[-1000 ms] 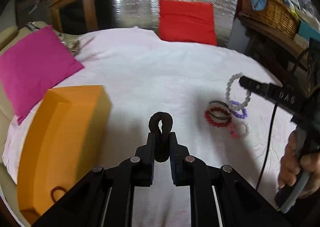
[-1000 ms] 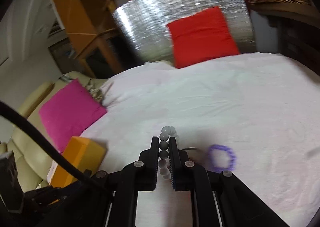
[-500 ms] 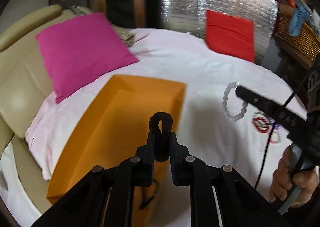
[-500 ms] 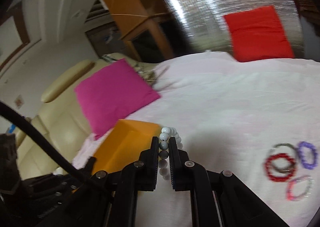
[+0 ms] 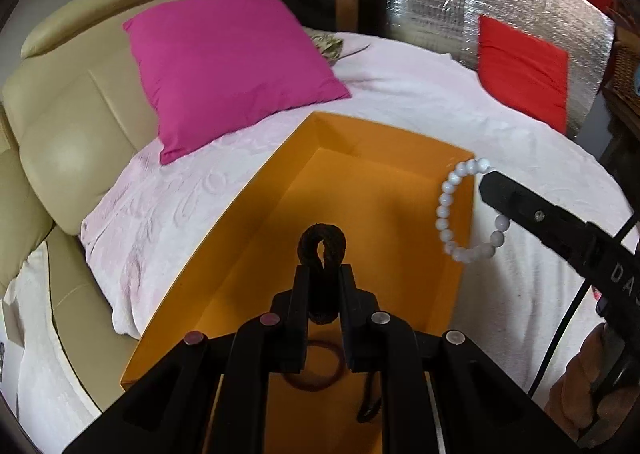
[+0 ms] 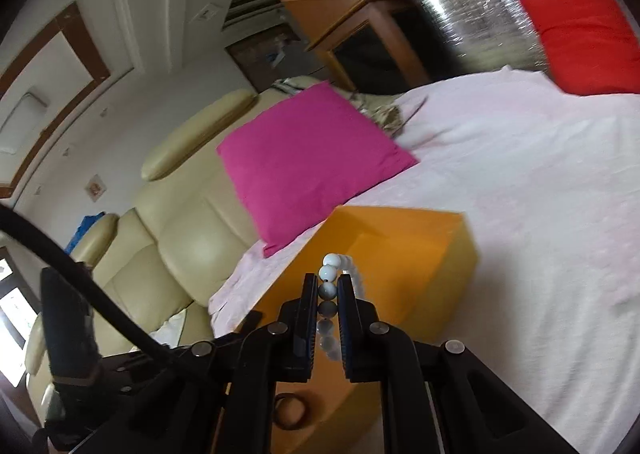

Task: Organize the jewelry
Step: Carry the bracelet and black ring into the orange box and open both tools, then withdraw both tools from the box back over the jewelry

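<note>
The left gripper (image 5: 322, 274) pinches a black braided cord bracelet (image 5: 322, 250) whose loop stands upright past the fingertips; its lower part is hidden between the jaws. Below them lies the open orange rectangular box (image 5: 256, 222), its long axis running away from the jaws, with a thin dark ring bracelet (image 5: 316, 368) on its floor, half covered by the fingers. The right gripper (image 6: 324, 294) is clamped on a white beaded bracelet (image 6: 330, 272), strung along the jaws and hanging over the box's edge; the person's hand (image 5: 580, 394) is cut off.
</note>
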The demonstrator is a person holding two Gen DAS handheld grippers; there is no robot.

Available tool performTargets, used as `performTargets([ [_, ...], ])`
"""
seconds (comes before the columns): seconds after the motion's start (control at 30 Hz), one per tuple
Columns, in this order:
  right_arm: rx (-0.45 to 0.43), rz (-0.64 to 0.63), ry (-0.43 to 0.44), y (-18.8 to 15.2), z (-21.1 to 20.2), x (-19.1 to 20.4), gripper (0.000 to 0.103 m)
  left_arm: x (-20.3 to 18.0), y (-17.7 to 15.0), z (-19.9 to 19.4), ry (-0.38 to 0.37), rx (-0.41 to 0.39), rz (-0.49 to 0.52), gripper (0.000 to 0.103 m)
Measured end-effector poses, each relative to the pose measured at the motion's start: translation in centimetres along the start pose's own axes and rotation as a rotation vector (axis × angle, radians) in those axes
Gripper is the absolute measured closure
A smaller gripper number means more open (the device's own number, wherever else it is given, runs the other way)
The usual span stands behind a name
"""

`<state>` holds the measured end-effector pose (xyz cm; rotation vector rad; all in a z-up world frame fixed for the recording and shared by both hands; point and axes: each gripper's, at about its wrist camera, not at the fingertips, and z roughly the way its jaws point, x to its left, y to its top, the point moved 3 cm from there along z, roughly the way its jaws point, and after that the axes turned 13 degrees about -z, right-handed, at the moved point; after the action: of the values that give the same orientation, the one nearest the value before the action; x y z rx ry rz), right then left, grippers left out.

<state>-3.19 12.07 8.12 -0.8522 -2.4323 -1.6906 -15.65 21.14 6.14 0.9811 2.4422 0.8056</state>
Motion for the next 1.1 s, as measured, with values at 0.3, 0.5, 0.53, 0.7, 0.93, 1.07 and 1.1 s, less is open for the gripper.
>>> performTargets([
  [0.3,0.09,-0.027,-0.024,-1.9,3.8,0.2,0.09,0.6,-0.1,1.3,0.035,0.025,-0.021,0.084],
  [0.5,0.074,0.017,-0.054,-1.3,2.8,-1.1,0.08,-0.1,-0.3,1.5,0.048,0.021,-0.008,0.06],
  [0.53,0.068,0.023,-0.057,-1.2,2.5,-1.3,0.077,-0.2,-0.5,1.4,0.048,0.016,-0.004,0.056],
  [0.7,0.037,0.051,-0.099,-0.2,0.4,-2.0,0.071,-1.2,-1.0,0.9,0.042,0.015,0.013,0.049],
  [0.93,0.027,0.015,-0.194,0.3,-2.6,-2.5,0.045,-4.1,-2.1,-0.2,-0.018,0.04,0.028,0.037],
  [1.07,0.016,0.035,-0.239,0.3,-4.8,-4.0,0.045,-6.0,-2.7,-1.0,-0.058,0.05,0.043,0.034],
  [1.1,0.012,0.044,-0.254,0.4,-5.4,-4.5,0.045,-6.6,-2.9,-1.2,-0.067,0.052,0.045,0.033],
])
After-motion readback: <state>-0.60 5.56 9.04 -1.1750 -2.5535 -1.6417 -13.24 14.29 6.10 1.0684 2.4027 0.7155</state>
